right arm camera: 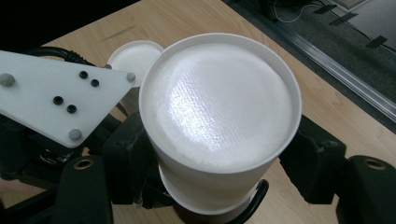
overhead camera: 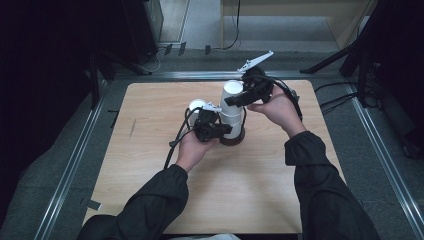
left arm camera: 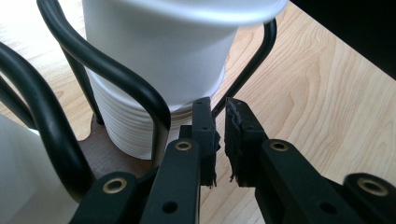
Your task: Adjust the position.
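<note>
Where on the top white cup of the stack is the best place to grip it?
Grip the top cup on its side wall just under the closed, upturned base, with a claw pad on each opposite side, as the right claw does. The tapered wall gives flat contact above the stack.

A light wooden table is seen on a grey floor, bordered by metal rails. Dark equipment is set at the far left, cables are trailed beyond, and a pale wooden panel is lit at far right.

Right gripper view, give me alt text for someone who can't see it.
The right gripper's black jaws straddle the top upside-down white cup of a stack. Behind it sit the left gripper with its grey plate, another white cup and the wooden table.
</note>
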`<state>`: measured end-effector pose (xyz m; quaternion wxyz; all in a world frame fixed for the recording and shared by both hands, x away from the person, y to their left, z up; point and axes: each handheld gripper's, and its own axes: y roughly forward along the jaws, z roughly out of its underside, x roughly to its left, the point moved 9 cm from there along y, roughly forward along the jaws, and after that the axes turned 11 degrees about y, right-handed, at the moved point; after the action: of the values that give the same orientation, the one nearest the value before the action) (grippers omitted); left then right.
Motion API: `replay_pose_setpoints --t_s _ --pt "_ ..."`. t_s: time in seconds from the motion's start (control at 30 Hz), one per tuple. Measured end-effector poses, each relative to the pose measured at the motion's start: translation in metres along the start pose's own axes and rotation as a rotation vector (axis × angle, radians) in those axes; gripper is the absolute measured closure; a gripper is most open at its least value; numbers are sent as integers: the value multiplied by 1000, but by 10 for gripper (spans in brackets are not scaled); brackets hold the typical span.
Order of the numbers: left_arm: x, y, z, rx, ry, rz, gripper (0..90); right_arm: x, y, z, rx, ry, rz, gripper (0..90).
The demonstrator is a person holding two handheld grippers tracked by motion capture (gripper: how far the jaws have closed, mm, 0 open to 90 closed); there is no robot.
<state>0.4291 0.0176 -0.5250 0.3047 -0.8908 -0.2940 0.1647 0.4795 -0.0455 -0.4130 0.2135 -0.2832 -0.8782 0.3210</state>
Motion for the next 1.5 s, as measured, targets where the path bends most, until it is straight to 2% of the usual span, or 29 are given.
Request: replay_pose_setpoints --t_s 0.3,0.4,0.7,0.87,1.0,1.1,1.4,1.47,1.5 --pt "-1 0 0 6 -3 5 813 5 -19 -13 -15 11 -11 313" --pt "0 -1 1 11 -2 9 806 6 -29 -18 -29 20 -32 313" --pt "-1 -2 1 13 -2 21 777 9 -51 -19 -22 22 -27 315" --pt "-3 -5 1 3 -4 47 746 11 -65 -8 4 -2 -32 315" --pt "-6 -10 1 8 8 67 711 13 -71 -2 7 -9 -44 315" --pt "-9 -17 2 9 27 99 682 16 -77 8 14 -32 -47 315" --pt "-17 -30 9 37 73 152 562 25 -78 33 30 -52 -72 315" --pt "-18 -33 9 22 79 168 542 26 -76 39 34 -63 -74 315" --pt "-18 -37 10 8 98 177 533 28 -75 44 33 -73 -84 315"
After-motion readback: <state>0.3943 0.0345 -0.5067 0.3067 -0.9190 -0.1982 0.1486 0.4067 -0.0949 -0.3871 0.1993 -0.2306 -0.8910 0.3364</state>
